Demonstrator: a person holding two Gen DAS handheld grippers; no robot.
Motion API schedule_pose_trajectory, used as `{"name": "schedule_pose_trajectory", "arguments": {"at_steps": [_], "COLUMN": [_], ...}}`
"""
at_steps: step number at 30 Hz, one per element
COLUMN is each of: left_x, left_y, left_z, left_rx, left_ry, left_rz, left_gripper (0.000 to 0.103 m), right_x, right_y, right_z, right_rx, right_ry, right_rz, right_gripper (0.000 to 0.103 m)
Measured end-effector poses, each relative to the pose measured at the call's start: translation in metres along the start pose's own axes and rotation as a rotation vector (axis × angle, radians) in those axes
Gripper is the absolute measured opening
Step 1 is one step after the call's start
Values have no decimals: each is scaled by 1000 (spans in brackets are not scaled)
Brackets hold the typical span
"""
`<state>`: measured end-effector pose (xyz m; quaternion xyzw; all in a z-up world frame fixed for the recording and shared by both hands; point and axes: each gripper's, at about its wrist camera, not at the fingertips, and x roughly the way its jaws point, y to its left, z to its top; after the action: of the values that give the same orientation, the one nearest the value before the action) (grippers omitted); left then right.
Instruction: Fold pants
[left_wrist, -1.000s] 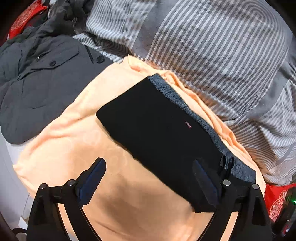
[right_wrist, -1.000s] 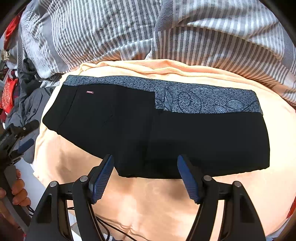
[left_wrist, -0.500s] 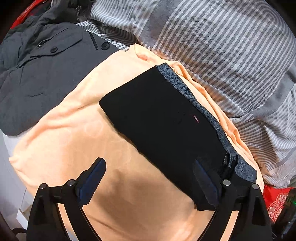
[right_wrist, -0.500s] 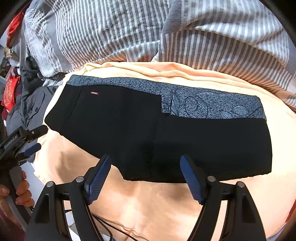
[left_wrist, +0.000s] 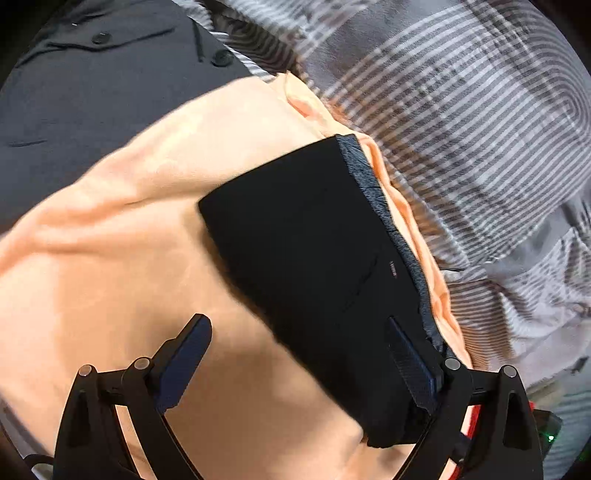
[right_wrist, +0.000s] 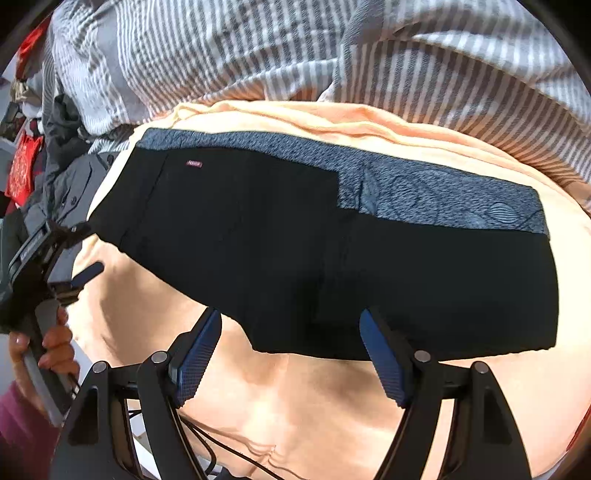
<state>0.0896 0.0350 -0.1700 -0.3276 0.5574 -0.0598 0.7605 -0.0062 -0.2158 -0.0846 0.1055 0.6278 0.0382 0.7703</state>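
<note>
The black pants (right_wrist: 295, 243), folded with a grey patterned band along the far edge, lie flat on an orange blanket (right_wrist: 332, 406) beside striped bedding (right_wrist: 258, 48). The right gripper (right_wrist: 291, 350) has just been opening, jaws wide and empty; the left gripper (left_wrist: 299, 365) likewise gapes, holding nothing.

- A small reddish label (right_wrist: 194, 164) sat on the black pants (right_wrist: 295, 251), near their patterned grey waistband; its lettering was too small to read.
- White lettering ran along the left claw's (right_wrist: 79, 254) black body, too blurred to read.
</note>
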Motion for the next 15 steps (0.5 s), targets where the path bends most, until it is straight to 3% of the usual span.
{"name": "schedule_pose_trajectory", "arguments": {"at_steps": [3,12,15], "left_x": [12,34,47], "left_y": [-1,-20,-25], "left_z": [6,19,20], "left_rx": [-6,-11,-6], "left_ry": [13,3,0], "left_rz": [-57,-129,-87], "left_gripper": [95,95,95], "right_x": [8,15,16], "right_y": [6,17,16], "right_z": [-2,3,9], "right_rx": [-22,-51,-40], "right_ry": [8,11,2], "right_rz": [6,22,30], "right_gripper": [80,80,80]}}
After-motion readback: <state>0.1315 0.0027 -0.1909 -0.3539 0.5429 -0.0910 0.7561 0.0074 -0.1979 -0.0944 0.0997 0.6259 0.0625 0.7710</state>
